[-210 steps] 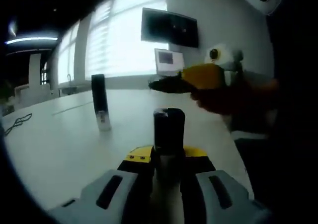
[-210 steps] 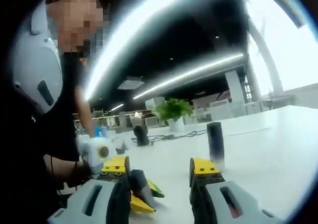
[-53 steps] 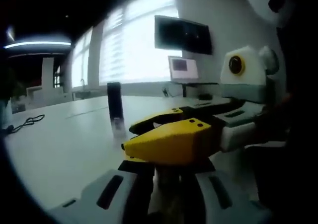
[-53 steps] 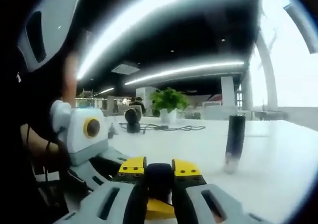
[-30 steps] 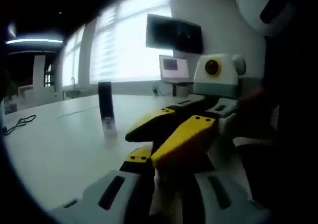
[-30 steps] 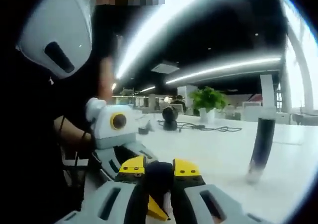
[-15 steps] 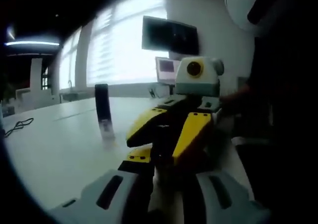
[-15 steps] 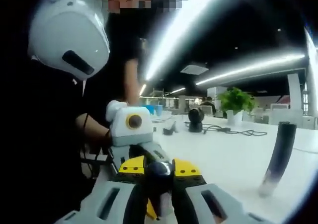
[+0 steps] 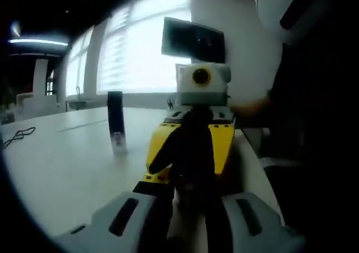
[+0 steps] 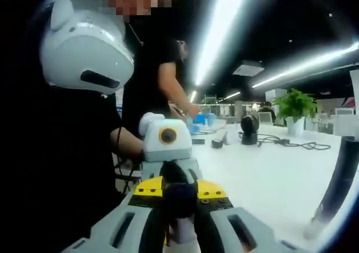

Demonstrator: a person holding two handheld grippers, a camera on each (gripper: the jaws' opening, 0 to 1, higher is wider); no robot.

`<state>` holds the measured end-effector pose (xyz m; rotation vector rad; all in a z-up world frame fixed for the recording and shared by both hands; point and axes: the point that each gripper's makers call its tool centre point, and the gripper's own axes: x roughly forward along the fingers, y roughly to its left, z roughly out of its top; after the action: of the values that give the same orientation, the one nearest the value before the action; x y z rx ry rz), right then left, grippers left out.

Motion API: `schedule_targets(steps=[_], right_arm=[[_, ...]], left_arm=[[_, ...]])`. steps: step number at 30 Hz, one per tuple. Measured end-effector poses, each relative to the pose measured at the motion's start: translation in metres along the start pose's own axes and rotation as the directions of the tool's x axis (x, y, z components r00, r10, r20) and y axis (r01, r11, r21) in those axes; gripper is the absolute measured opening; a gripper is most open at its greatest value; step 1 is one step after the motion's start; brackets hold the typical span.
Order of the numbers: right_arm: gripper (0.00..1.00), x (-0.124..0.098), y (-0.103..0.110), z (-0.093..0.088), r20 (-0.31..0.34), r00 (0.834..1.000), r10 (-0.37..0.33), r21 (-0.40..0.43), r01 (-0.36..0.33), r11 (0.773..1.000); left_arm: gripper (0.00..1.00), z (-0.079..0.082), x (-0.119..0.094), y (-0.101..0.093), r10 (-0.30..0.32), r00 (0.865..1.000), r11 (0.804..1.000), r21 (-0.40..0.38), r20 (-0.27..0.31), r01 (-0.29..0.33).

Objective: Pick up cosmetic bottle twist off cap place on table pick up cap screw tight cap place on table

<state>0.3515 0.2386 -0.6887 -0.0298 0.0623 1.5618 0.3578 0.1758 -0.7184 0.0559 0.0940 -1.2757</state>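
My left gripper [image 9: 185, 181] is shut on the pale body of the cosmetic bottle [image 9: 188, 199], which stands upright between its grey jaws. The bottle's black cap [image 9: 189, 146] is pinched from the far side by my right gripper [image 9: 190, 143], whose yellow jaws point at me. In the right gripper view, my right gripper [image 10: 179, 192] is shut on the dark cap [image 10: 179, 199], and the left gripper [image 10: 168, 171] faces it from straight ahead. Both grippers hover above the white table [image 9: 61, 163].
A tall black tube [image 9: 116, 121] stands on the table to the left, also the tall tube [image 10: 336, 188] at the right edge. Cables [image 10: 291, 145], a potted plant [image 10: 294, 110] and a person [image 10: 160, 79] lie farther off. A monitor [image 9: 193, 40] hangs on the wall.
My right gripper has rolled around the cap while staying shut on it, and its camera box now sits upright above the jaws. The left gripper keeps the bottle still.
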Motion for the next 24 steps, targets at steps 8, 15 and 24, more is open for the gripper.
schedule_targets(steps=[8, 15, 24], right_arm=[[0.11, -0.001, 0.011, -0.001, -0.003, 0.989, 0.147, -0.015, -0.147, 0.989], [0.11, 0.000, 0.017, -0.001, -0.011, 0.957, 0.289, -0.014, -0.289, 0.957], [0.12, -0.002, 0.024, -0.002, -0.015, 0.917, 0.399, -0.025, -0.400, 0.916]], left_arm=[[0.09, 0.000, 0.001, -0.006, -0.032, 0.999, 0.999, 0.008, -0.003, 0.033], [0.09, 0.000, 0.001, -0.007, -0.054, 0.999, 0.999, 0.000, -0.006, 0.054], [0.09, -0.001, 0.001, -0.011, -0.085, 0.996, 0.996, 0.003, -0.008, 0.085]])
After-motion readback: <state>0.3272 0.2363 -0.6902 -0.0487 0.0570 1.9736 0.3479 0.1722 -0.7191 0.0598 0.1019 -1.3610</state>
